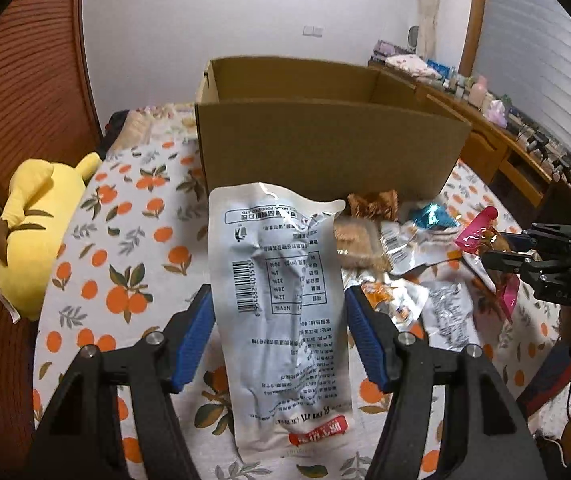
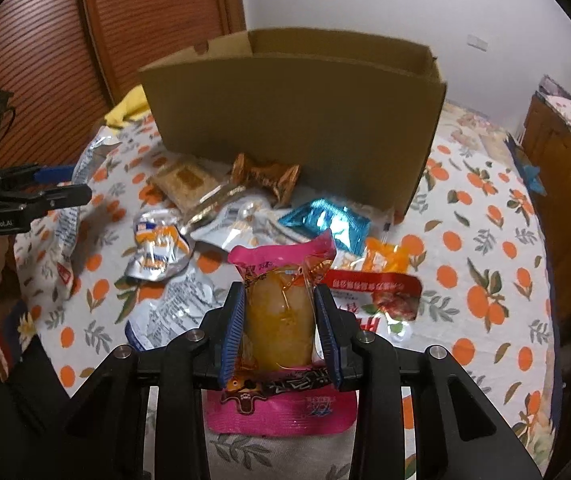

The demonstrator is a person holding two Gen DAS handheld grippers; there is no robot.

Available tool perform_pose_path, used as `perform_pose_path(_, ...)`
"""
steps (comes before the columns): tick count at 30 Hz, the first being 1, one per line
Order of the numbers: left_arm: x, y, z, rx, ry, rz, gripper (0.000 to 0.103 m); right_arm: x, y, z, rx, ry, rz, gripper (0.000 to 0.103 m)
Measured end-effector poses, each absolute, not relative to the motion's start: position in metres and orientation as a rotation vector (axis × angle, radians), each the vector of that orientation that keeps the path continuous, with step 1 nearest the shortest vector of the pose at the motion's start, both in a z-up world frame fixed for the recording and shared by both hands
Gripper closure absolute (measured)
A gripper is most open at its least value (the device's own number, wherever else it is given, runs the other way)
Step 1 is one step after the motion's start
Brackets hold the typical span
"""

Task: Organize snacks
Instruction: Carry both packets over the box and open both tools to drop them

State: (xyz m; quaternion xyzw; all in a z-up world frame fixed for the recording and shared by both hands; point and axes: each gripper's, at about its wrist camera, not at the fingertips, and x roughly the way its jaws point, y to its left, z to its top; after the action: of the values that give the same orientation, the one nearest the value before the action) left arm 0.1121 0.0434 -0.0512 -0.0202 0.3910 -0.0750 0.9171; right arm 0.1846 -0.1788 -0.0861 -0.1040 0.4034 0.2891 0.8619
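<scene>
Snacks: the white pouch [image 1: 281, 312] is clamped across its width in the left gripper [image 1: 279, 332] and the pink pack [image 2: 281, 312] likewise in the right gripper [image 2: 281, 320], long axes pointing ahead toward the open box [image 1: 325, 148] just beyond the loose pile.

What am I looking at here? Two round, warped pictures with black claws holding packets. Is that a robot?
No robot: a person holds a hand-gripped tool in each hand, each with two blue-padded fingers and a wide-angle camera looking along them, hence the round pictures. One picture is from the left gripper, which clamps a white packet with a barcode. The other is from the right gripper, which clamps a pink packet with something yellow inside. Each tool shows at the edge of the other's picture. On the orange-patterned bedspread lie more snack packets, before an open cardboard box. A yellow plush toy lies beside.
</scene>
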Motion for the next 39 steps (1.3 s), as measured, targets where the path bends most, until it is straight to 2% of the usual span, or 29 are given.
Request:
perform_pose_path(15, 0.123, 0.037, 0.017, -0.041, 0.625, -0.242, 0.039, 0.191, -0.18, -0.029, -0.215, 0.694, 0.621, 0.069)
perform_pose_path(29, 0.21, 0.039, 0.063, 0.021, 0.59, -0.236, 0.039, 0.262, -0.151, 0.036, -0.214, 0.574, 0.678, 0.068)
perform_pose_path(39, 0.283, 0.037, 0.07, 0.064, 0.61, -0.203, 0.038, 0.334, -0.135, 0.033, -0.208, 0.585, 0.666, 0.068)
